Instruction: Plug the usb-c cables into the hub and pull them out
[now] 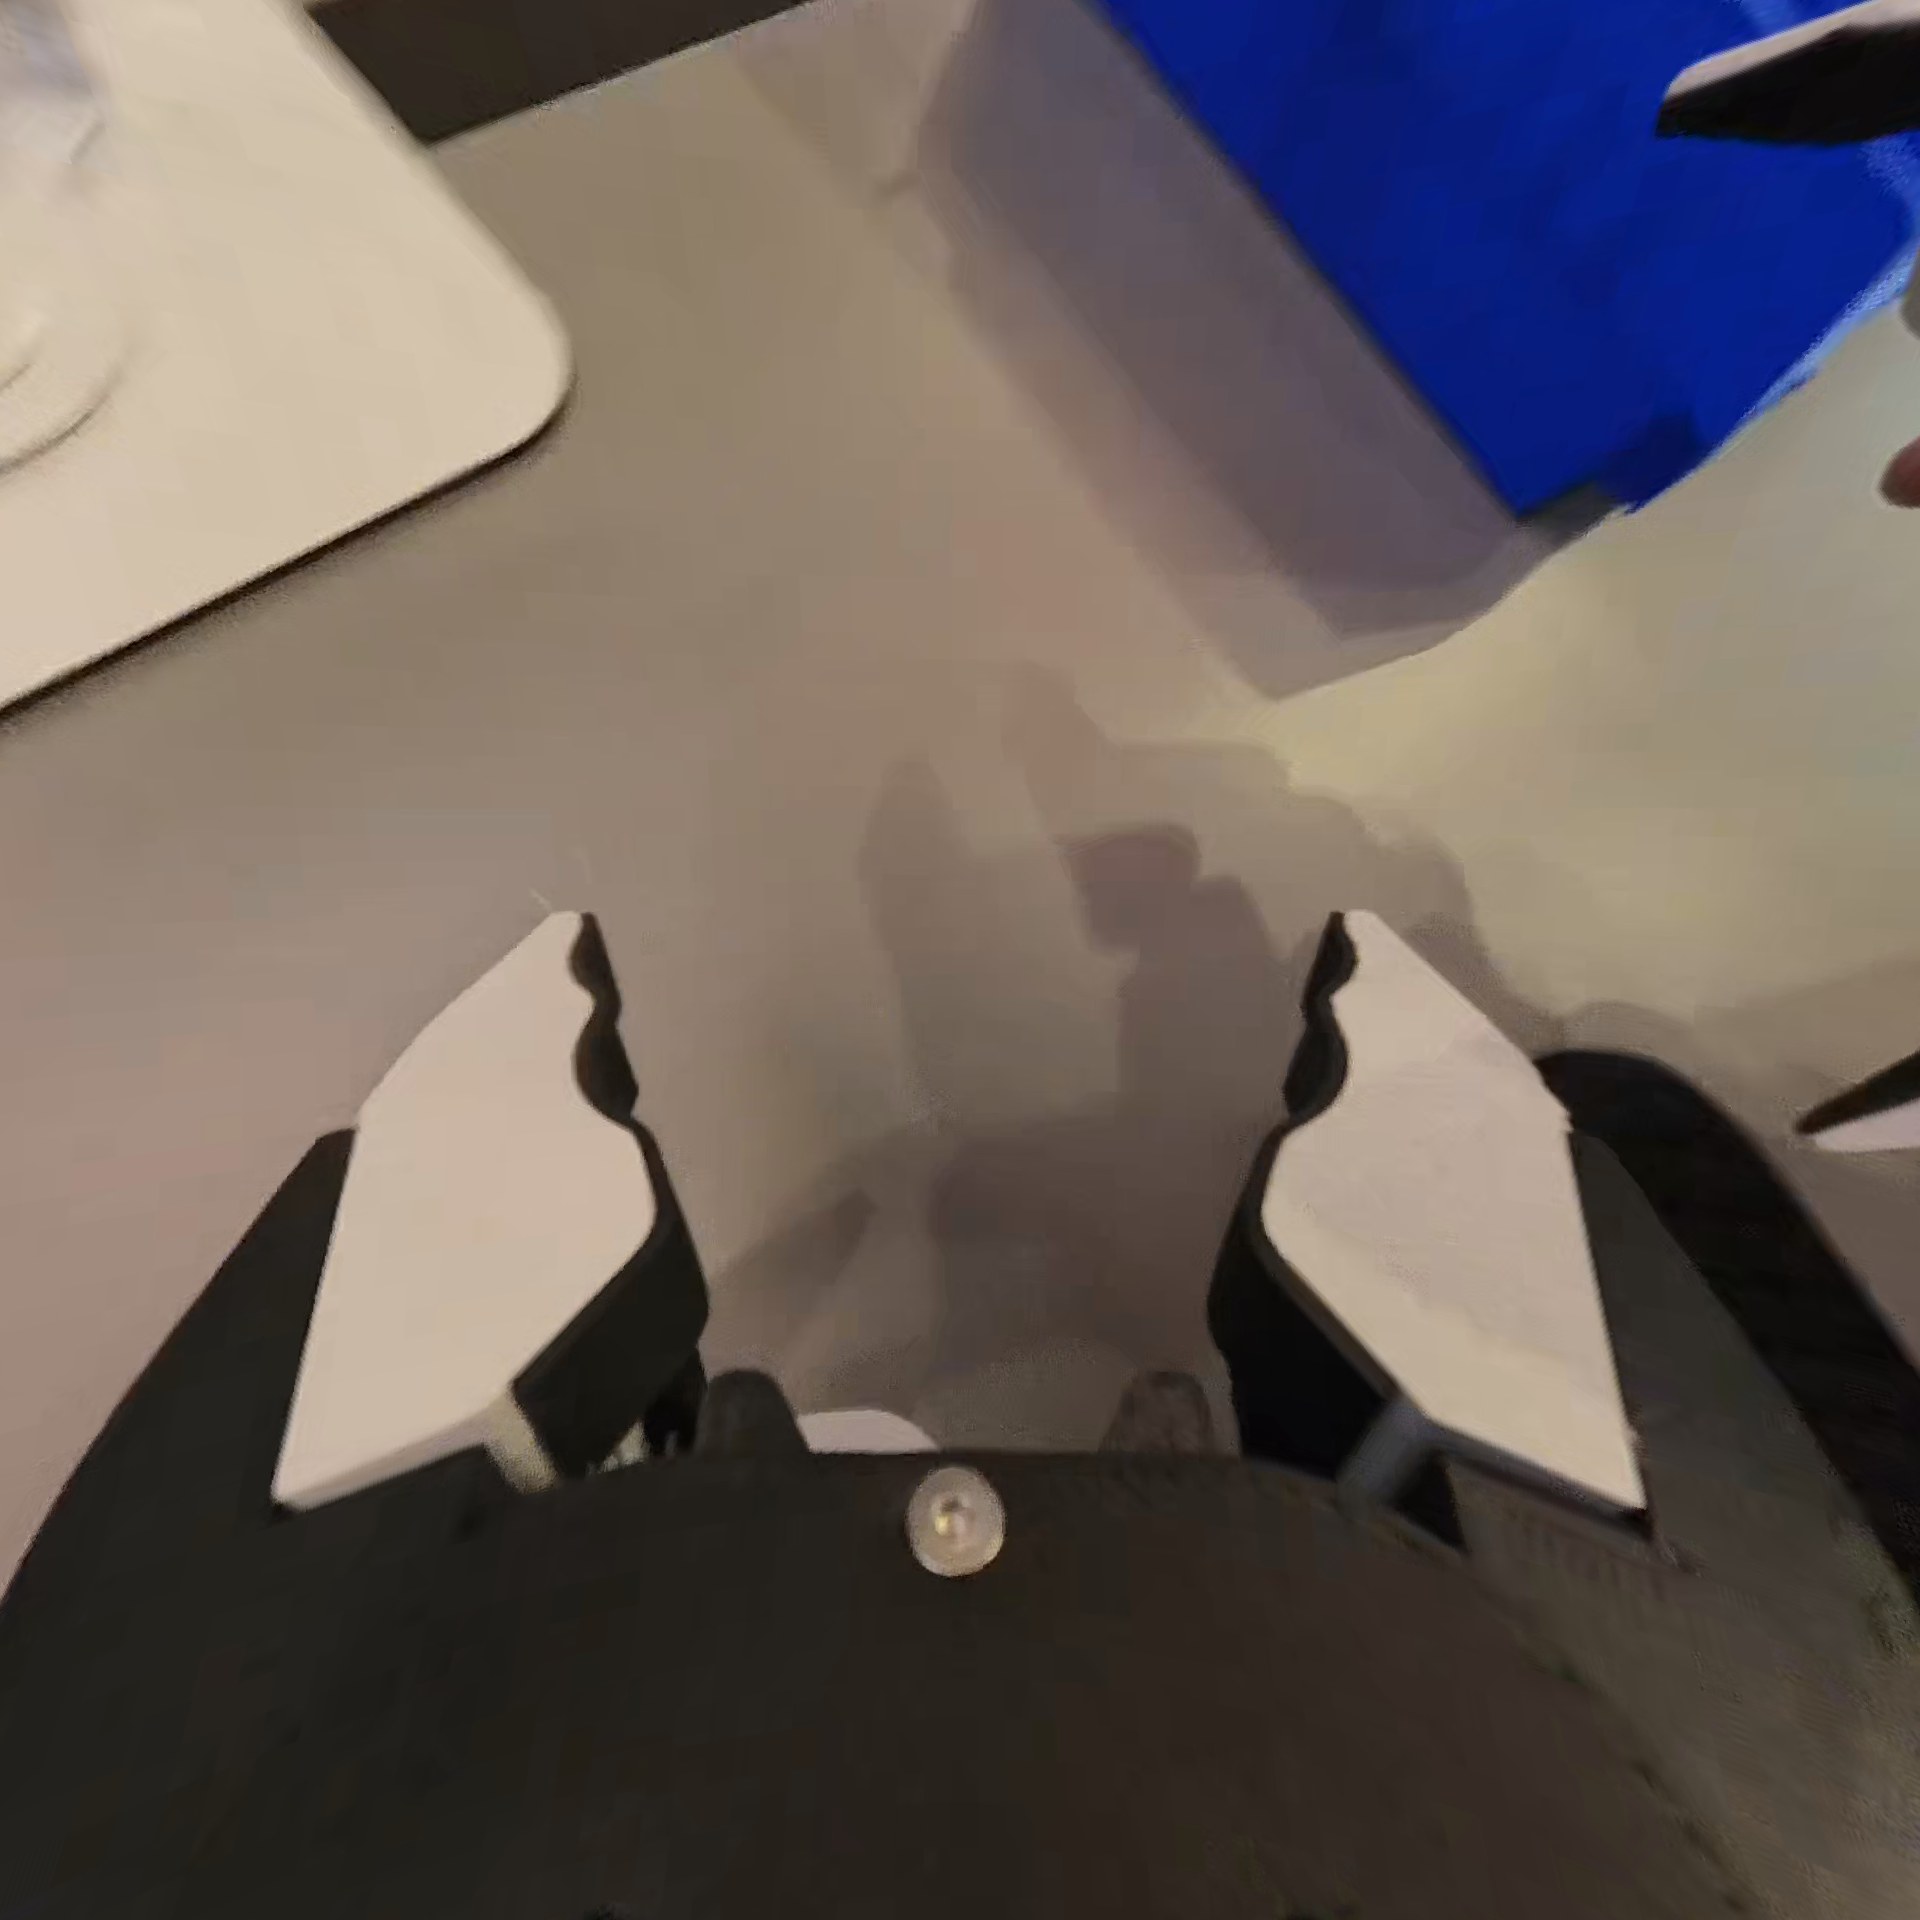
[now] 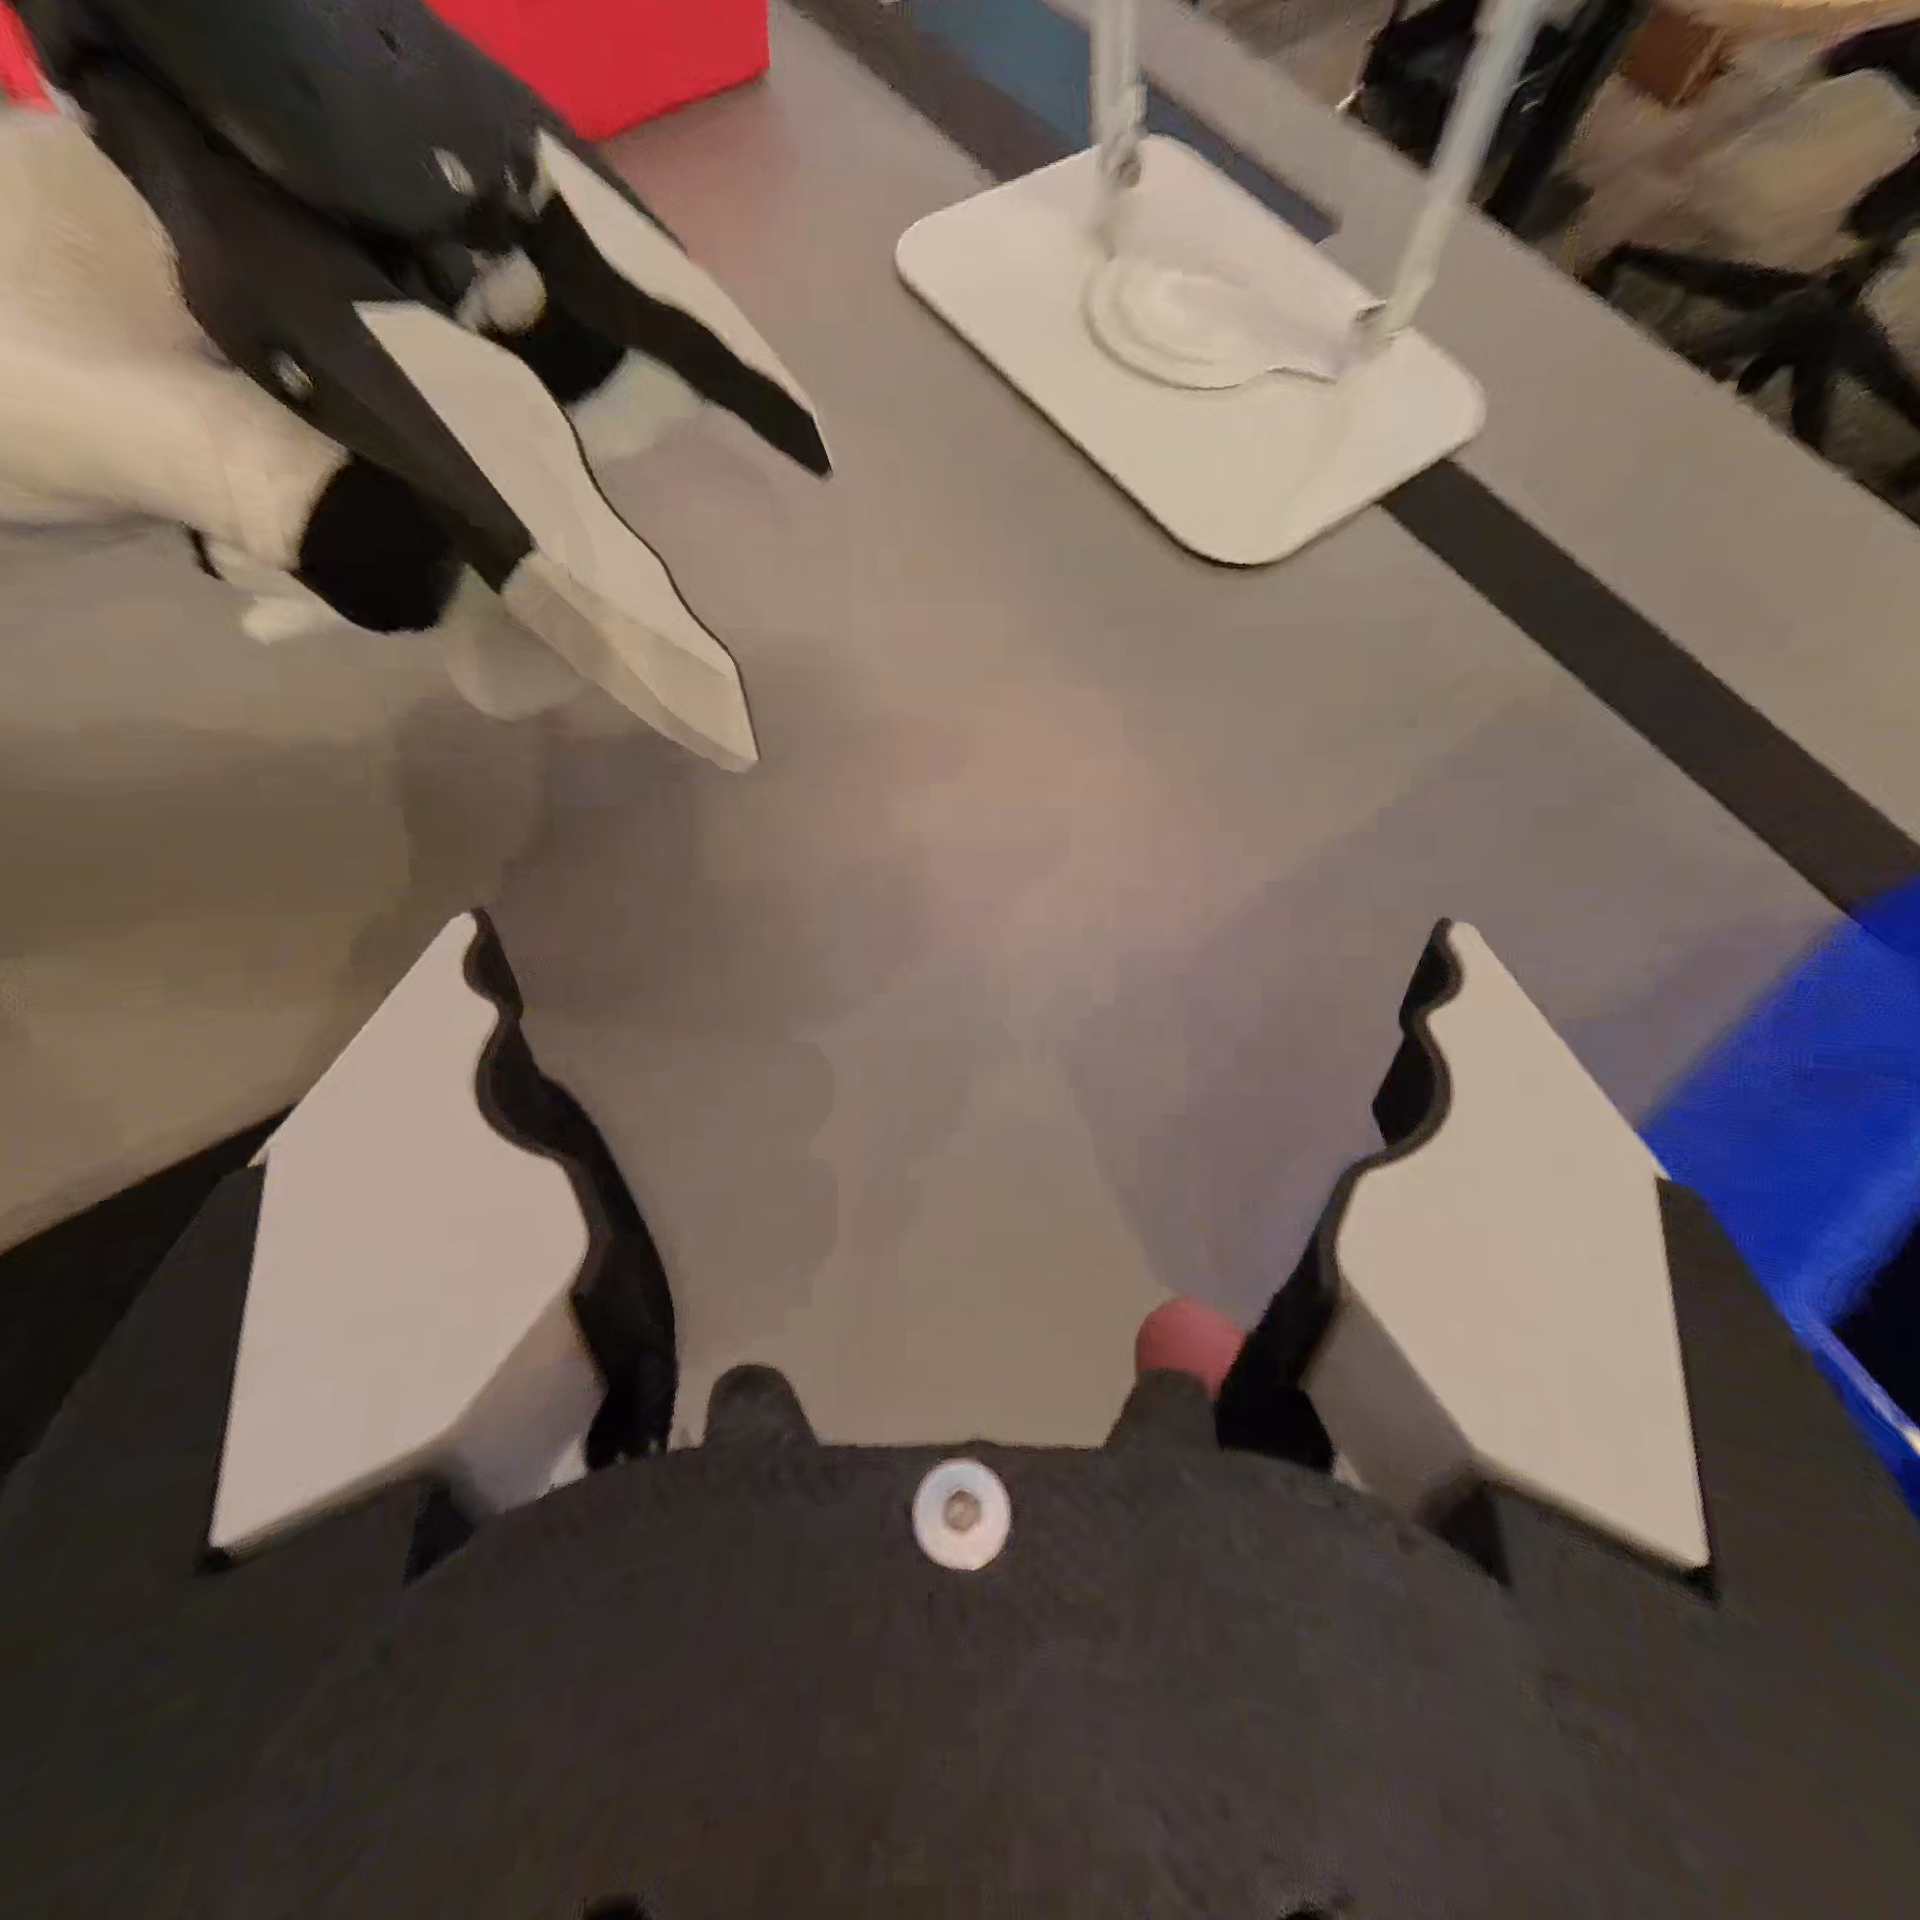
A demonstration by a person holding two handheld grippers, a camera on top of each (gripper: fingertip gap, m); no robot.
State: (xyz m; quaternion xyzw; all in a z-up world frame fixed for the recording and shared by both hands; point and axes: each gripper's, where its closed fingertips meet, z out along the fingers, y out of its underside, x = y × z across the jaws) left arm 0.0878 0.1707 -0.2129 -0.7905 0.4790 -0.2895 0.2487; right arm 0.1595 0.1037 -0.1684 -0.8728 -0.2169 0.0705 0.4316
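Note:
No hub and no usb-c cable shows in either view. My left gripper (image 1: 961, 920) is open and empty above the bare grey table (image 1: 727, 675). My right gripper (image 2: 956, 925) is open and empty above the same table (image 2: 1039, 727). The left gripper also shows in the right wrist view (image 2: 790, 613) at the upper left, held in a white-gloved hand, its jaws apart. The right gripper's fingertips (image 1: 1766, 94) poke in at the right edge of the left wrist view. Both views are blurred.
A blue box (image 1: 1507, 239) stands at the upper right, also in the right wrist view (image 2: 1808, 1122). A white stand base (image 1: 208, 395) lies at the left, also in the right wrist view (image 2: 1195, 364). A red box (image 2: 623, 52) is at the far edge.

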